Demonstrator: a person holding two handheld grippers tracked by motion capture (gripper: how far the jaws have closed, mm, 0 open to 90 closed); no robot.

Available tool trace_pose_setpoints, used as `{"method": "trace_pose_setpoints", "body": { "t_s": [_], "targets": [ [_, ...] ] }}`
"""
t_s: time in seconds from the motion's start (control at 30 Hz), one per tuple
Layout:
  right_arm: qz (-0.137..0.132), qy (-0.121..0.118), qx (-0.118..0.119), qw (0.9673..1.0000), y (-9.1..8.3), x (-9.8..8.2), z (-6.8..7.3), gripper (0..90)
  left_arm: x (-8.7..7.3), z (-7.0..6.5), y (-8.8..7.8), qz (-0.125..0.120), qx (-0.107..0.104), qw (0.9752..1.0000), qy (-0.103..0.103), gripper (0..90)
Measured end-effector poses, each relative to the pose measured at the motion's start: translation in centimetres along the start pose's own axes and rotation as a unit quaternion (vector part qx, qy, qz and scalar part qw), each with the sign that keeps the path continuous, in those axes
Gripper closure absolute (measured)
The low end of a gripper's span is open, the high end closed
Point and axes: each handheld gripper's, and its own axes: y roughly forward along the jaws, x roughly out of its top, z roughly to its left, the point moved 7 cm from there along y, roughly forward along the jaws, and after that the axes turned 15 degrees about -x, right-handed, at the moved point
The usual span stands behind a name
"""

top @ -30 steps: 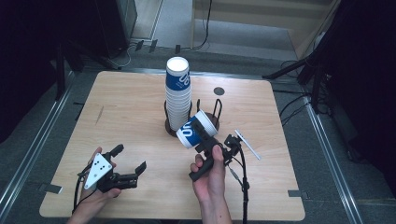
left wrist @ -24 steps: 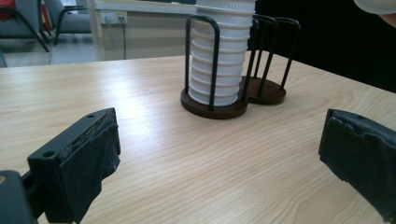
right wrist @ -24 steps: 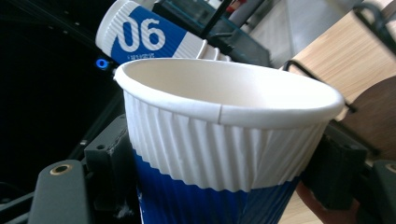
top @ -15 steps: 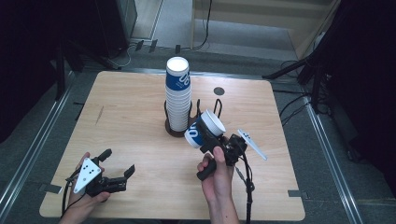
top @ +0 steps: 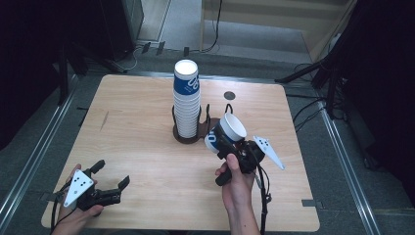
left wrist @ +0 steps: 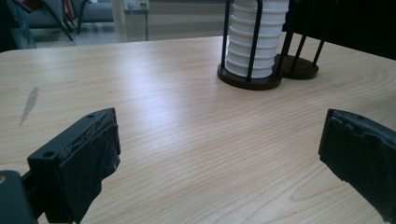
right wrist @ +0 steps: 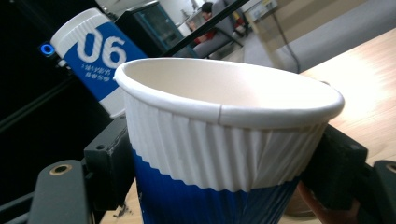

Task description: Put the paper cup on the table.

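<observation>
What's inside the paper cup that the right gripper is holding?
The paper cup looks empty: its white inner wall is bare as far down as the right gripper view shows. Its bottom is hidden by the near rim.

I'm seeing a paper cup point(right wrist: 224, 154) with a white ribbed upper band and a blue lower part; the cup stack point(top: 186, 100) is ribbed white, topped blue with white print, on a pale wood-grain table point(top: 137, 147).
</observation>
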Motion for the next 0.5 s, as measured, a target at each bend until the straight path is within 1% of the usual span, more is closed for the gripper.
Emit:
{"method": "trace_pose_setpoints", "body": {
  "t_s": [0.17, 0.33, 0.5],
  "targets": [
    [-0.013, -0.015, -0.011, 0.9997, -0.1, 0.5, -0.5, 21.8, -0.2, 0.6, -0.7, 0.004, 0.009, 0.9999, 0.003, 0.0],
    [-0.026, -0.041, -0.025, 0.9985, -0.1, 1.0, -1.3, 21.8, -0.6, 1.3, -1.6, 0.006, 0.017, 0.9998, 0.0, 0.0],
    [-0.038, -0.051, -0.032, 0.9975, -0.2, 1.5, -2.1, 21.7, -0.7, 2.1, -2.2, 0.006, 0.027, 0.9996, -0.004, 0.0]
  ]
}}
